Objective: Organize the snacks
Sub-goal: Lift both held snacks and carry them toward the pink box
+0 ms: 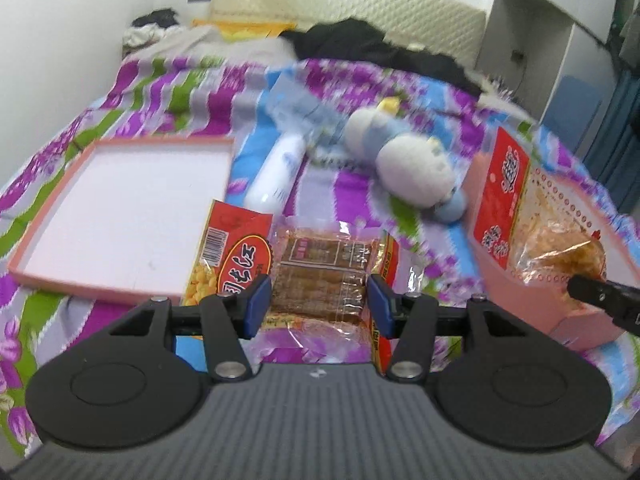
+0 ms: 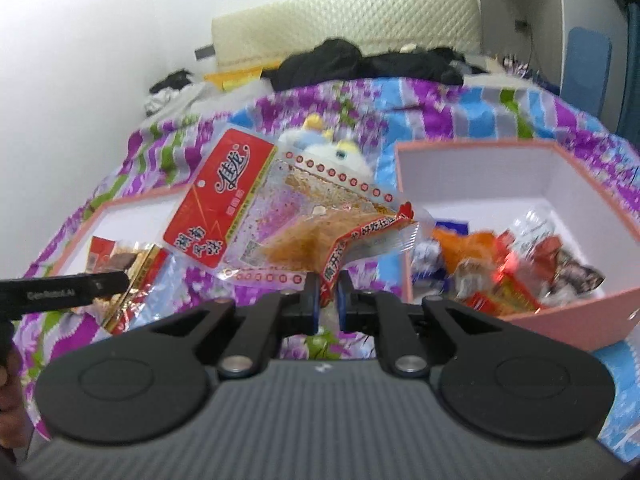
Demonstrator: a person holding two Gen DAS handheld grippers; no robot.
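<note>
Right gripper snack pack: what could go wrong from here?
1. The right gripper pinches only a corner of the red spicy snack pack; it could slip before reaching the pink box.
2. The left gripper holds the brown snack pack over a loose red corn snack bag, which may snag.

Left tool (image 1: 318, 304) half spread, right tool (image 2: 328, 300) clamped.

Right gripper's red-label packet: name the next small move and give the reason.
Probably carry it right, over the pink box. The right gripper is shut on the red-label snack packet, which hangs left of that box, where other snacks already lie.
</note>
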